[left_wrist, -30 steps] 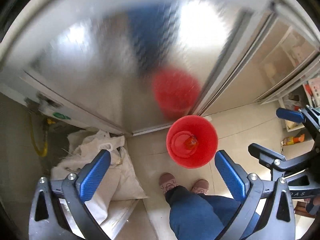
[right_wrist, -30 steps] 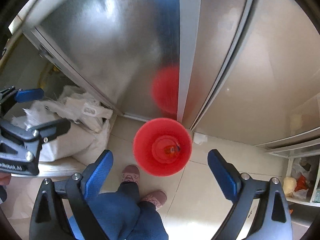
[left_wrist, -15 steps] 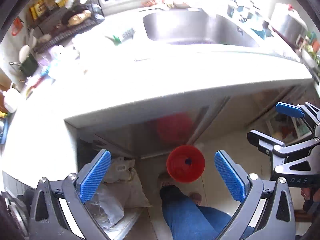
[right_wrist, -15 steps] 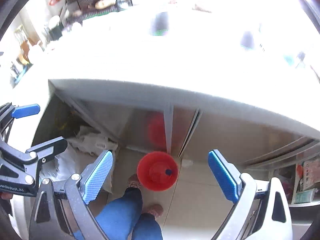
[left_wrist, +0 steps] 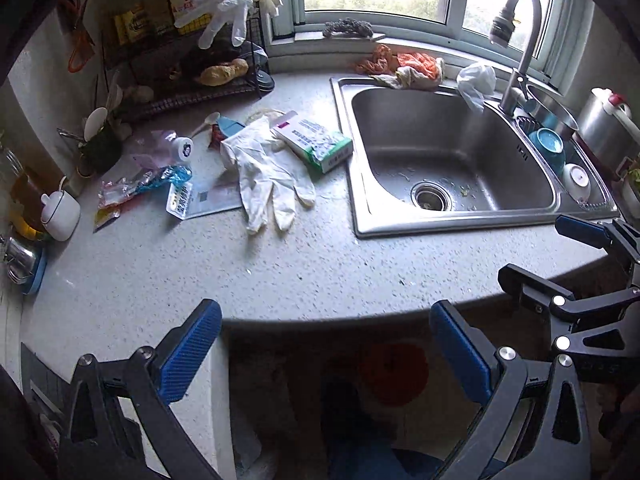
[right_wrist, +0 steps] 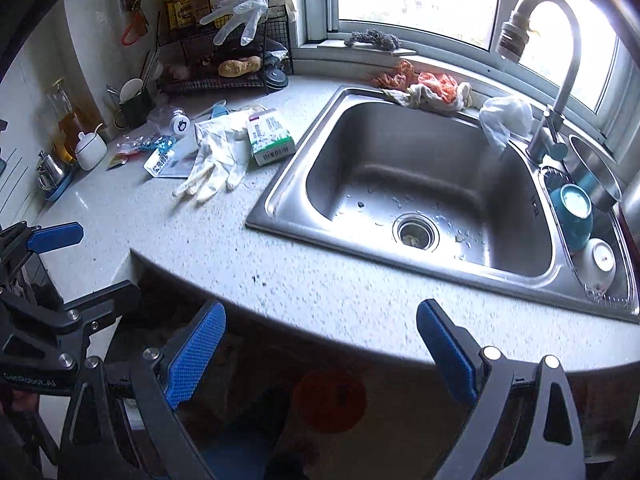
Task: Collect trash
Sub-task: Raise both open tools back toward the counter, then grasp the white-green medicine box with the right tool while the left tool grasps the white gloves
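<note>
Litter lies on the speckled counter point(left_wrist: 200, 272) left of the sink: a white rubber glove point(left_wrist: 268, 172) point(right_wrist: 216, 152), a green-and-white carton point(left_wrist: 314, 146) point(right_wrist: 270, 140), crumpled wrappers point(left_wrist: 140, 184) point(right_wrist: 144, 146) and a printed packet point(left_wrist: 180, 200). A red bin point(left_wrist: 394, 376) point(right_wrist: 330, 400) stands on the floor below the counter edge. My left gripper point(left_wrist: 326, 348) is open and empty, held before the counter edge. My right gripper point(right_wrist: 320, 348) is open and empty too, just right of the left one.
A steel sink point(left_wrist: 448, 152) point(right_wrist: 424, 184) with a tap point(right_wrist: 560, 80), rags point(left_wrist: 404, 66) and a plastic bag point(right_wrist: 506, 120) behind it. Bowls point(right_wrist: 576, 216) drain at the right. A wire rack point(left_wrist: 192, 64), jars and a white pot point(left_wrist: 60, 212) crowd the left.
Both cameras have swung up from the floor and the red bin to the counter top. Both grippers have stayed open and empty.
</note>
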Motion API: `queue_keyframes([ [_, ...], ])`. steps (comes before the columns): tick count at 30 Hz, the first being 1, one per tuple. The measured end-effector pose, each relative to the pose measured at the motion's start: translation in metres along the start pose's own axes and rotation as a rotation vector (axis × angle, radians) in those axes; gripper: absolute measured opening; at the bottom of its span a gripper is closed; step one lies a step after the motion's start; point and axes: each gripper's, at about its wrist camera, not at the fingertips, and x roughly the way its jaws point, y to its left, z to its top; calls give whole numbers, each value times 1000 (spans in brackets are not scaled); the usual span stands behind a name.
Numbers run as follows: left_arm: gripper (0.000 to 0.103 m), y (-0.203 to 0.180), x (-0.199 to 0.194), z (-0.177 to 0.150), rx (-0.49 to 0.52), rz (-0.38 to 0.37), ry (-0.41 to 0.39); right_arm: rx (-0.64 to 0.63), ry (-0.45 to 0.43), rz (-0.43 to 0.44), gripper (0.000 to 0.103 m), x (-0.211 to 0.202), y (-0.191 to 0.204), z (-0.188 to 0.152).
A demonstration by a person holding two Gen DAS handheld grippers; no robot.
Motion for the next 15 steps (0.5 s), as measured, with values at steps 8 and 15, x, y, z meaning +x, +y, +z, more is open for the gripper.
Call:
queue_keyframes([
  [8, 103, 56, 28, 61, -58, 41, -1, -75, -4, 19, 96, 37, 29, 79],
  [15, 103, 98, 76, 106, -89, 49, 37, -124, 34, 24, 96, 90, 47, 130],
])
